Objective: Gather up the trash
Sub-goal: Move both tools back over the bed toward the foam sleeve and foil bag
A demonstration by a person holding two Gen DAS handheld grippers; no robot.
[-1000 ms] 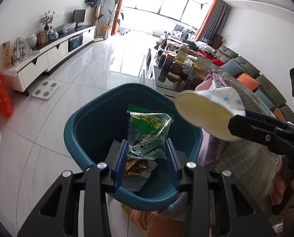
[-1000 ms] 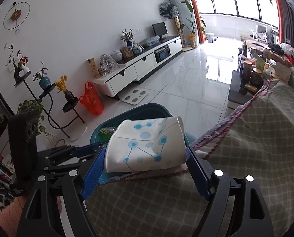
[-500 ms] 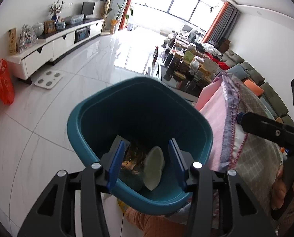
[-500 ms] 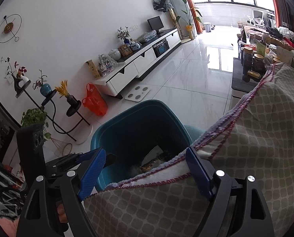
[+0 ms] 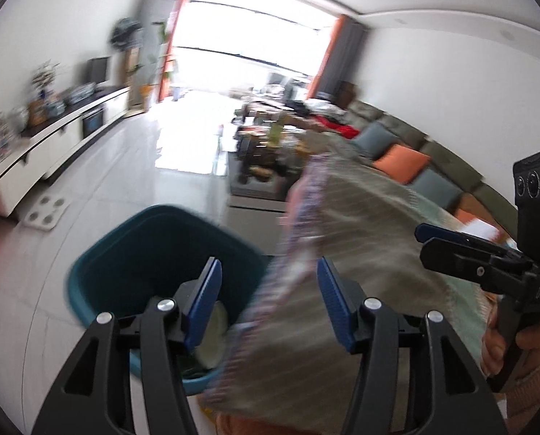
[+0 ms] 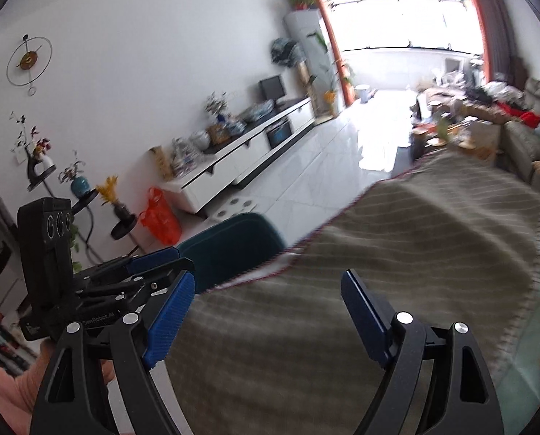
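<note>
Left claw (image 5: 268, 299): wide apart, empty
Right claw (image 6: 268, 306): spread, empty
Teal bin (image 5: 150, 243): upright, mouth up; long axis unclear
Cup (image 5: 212, 337): inside bin, blurred

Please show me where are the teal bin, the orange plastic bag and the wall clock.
teal bin (image 5: 88, 272): left wrist view, on its left rim.
orange plastic bag (image 6: 161, 219): right wrist view, on its middle.
wall clock (image 6: 28, 59): right wrist view, on its centre.

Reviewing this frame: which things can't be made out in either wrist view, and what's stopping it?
- Contents of the teal bin: left wrist view, only a pale piece shows; the left gripper and motion blur hide the rest.
- Bin interior: right wrist view, hidden behind the checked blanket.
- Clutter on the coffee table: blurred.
- Right gripper: open, empty.
</note>
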